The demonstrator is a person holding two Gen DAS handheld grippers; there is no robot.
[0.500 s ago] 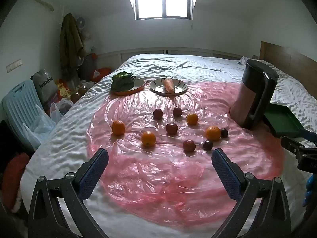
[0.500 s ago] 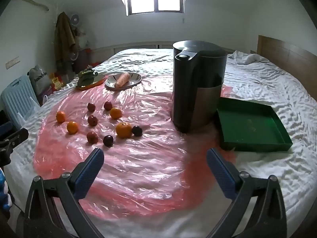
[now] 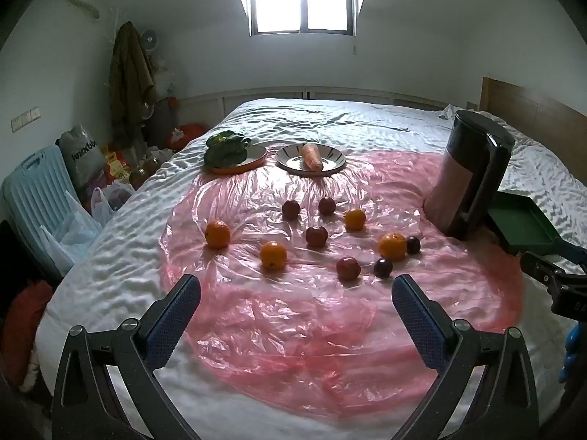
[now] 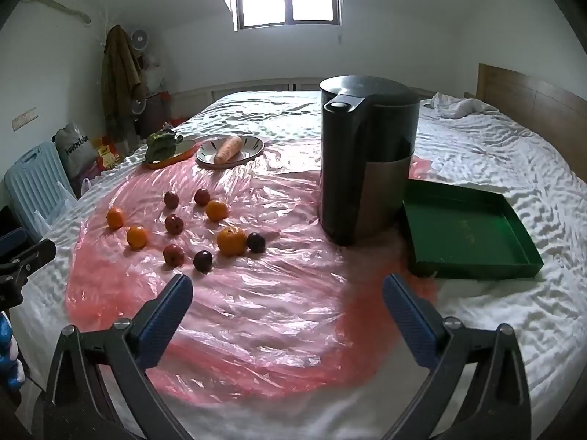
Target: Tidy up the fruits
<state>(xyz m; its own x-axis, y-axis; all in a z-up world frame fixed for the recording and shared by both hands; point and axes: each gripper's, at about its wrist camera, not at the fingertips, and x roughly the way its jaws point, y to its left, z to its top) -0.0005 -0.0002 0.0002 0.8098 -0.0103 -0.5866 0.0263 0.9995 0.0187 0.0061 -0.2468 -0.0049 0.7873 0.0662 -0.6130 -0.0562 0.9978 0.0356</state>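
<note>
**Inspector:** Left wrist view first. State of the left tool (image 3: 296,299)?

**Assistant:** Its blue-padded fingers stand wide apart with nothing between them, poised above the crinkled pink plastic sheet (image 3: 293,330) spread over the white-sheeted bed (image 3: 121,256). Ahead lie the scattered fruits: four round oranges, among them one far left (image 3: 217,234) and one nearer the middle (image 3: 273,255), plus dark red plums such as the nearest one (image 3: 348,268). All sit loose on the sheet, each apart from the tool.

**Inspector:** Anything beyond them?

**Assistant:** A striped white plate carrying a carrot (image 3: 312,156) and an orange-rimmed plate of leafy greens (image 3: 227,150), both at the far edge of the sheet.

**Inspector:** Right wrist view.

**Assistant:** The right tool (image 4: 287,293) is likewise spread and empty. A tall black and steel kettle (image 4: 367,161) stands between the fruit and a shallow green rectangular tray (image 4: 528,262), which holds nothing.

**Inspector:** Progress?

**Assistant:** In my judgement, none yet. No fruit is grouped or placed; every piece remains to be sorted. The tray seems the likely destination, though that is unconfirmed.
</note>
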